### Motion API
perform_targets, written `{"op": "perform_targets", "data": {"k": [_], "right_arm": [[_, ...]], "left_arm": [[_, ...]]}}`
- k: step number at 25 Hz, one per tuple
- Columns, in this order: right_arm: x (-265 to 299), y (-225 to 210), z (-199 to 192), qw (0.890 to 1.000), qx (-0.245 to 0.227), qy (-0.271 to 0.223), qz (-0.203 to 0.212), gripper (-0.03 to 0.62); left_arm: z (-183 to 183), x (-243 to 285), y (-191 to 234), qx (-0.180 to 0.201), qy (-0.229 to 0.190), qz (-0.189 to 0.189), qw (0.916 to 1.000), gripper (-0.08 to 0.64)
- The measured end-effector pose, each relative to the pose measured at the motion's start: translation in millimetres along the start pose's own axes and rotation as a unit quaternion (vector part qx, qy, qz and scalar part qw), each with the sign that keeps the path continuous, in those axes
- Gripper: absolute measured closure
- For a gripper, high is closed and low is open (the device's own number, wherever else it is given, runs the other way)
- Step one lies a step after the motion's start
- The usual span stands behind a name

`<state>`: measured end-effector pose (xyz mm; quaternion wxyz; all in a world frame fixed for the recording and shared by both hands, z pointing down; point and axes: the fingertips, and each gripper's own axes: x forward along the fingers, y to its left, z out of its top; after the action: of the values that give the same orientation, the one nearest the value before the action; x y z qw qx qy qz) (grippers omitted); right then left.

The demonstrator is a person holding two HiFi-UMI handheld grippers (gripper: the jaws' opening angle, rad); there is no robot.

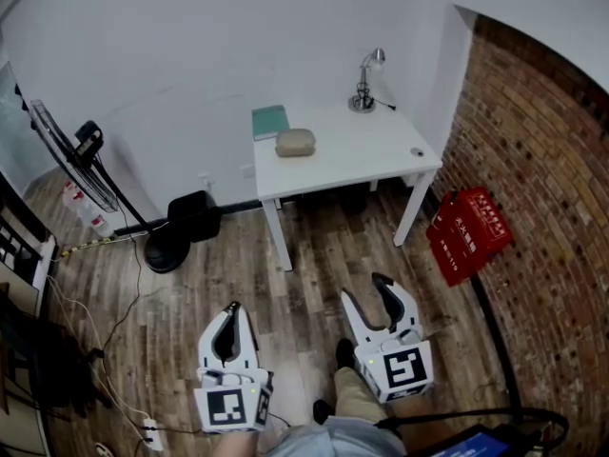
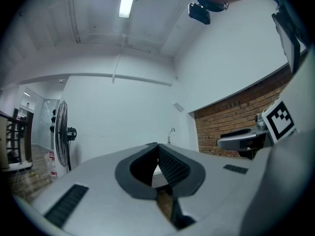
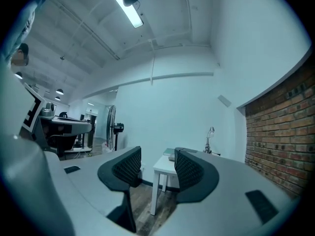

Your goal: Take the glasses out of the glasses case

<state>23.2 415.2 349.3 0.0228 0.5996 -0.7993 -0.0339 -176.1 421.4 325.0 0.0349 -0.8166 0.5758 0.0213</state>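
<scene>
The beige glasses case [image 1: 296, 142] lies closed on the white table [image 1: 381, 155], far ahead of both grippers. No glasses show. My left gripper [image 1: 232, 310] hangs over the wooden floor well short of the table, its jaws together with nothing in them; in the left gripper view its tips [image 2: 156, 146] meet. My right gripper [image 1: 367, 288] is held beside it, a little nearer the table, with its jaws wide apart and empty. In the right gripper view the table [image 3: 164, 165] shows through the gap of that gripper [image 3: 157, 157].
A green book [image 1: 270, 122] lies behind the case and a desk lamp [image 1: 365, 82] stands at the table's far right. A red crate [image 1: 468, 232] leans by the brick wall. A standing fan [image 1: 71, 150] and floor cables are at left. A person's leg [image 1: 357, 393] is below.
</scene>
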Motion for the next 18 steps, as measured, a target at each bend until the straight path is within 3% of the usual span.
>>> {"op": "perform_targets", "data": {"k": [9, 18], "right_arm": [[60, -33, -20, 1.0, 0.013, 0.016, -0.005, 0.365], [148, -95, -41, 0.999, 0.034, 0.033, -0.003, 0.367]], "left_arm": [[-14, 64, 9, 0.014, 0.024, -0.004, 0.9996, 0.554], [-36, 168, 15, 0.029, 0.06, -0.003, 0.9978, 0.554]]}}
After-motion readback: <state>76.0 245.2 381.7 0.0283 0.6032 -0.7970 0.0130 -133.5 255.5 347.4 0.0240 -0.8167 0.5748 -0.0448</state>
